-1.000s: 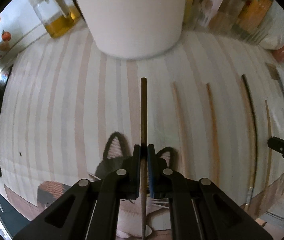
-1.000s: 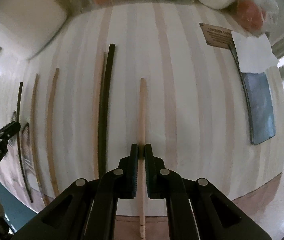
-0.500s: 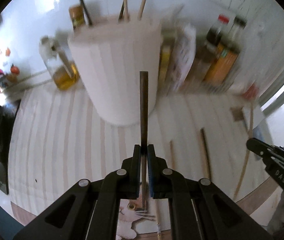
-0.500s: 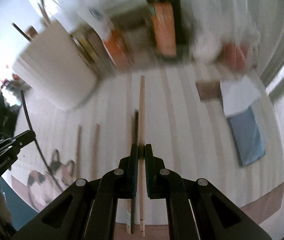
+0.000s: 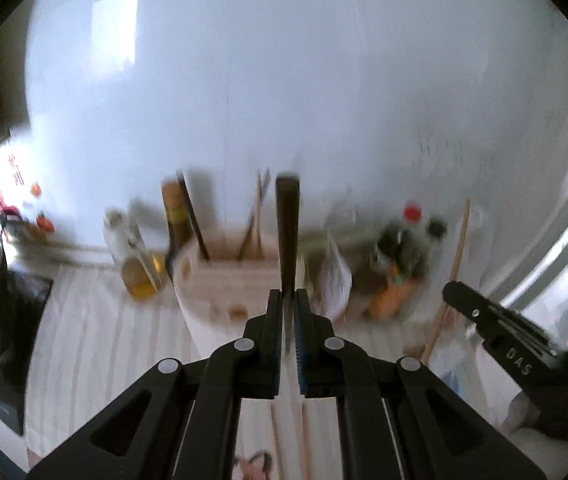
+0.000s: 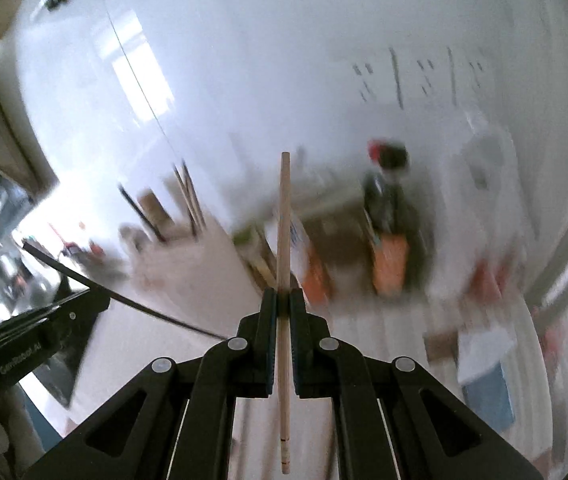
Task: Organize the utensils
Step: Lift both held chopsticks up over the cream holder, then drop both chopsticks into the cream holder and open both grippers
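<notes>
The left gripper (image 5: 291, 304), matte black with blue ribbed pads, is clamped on a dark brown chopstick (image 5: 287, 232), a slim straight stick with a blunt squared tip that juts forward in the air above the white cylindrical holder (image 5: 220, 292). The right gripper (image 6: 282, 304) pinches a pale wooden chopstick (image 6: 284, 216), smooth and round, with thin dark rings near its lower end. Other sticks already stand in the holder, which sits on a pale striped tabletop (image 5: 84, 320) among blurred bottles (image 5: 407, 248)
</notes>
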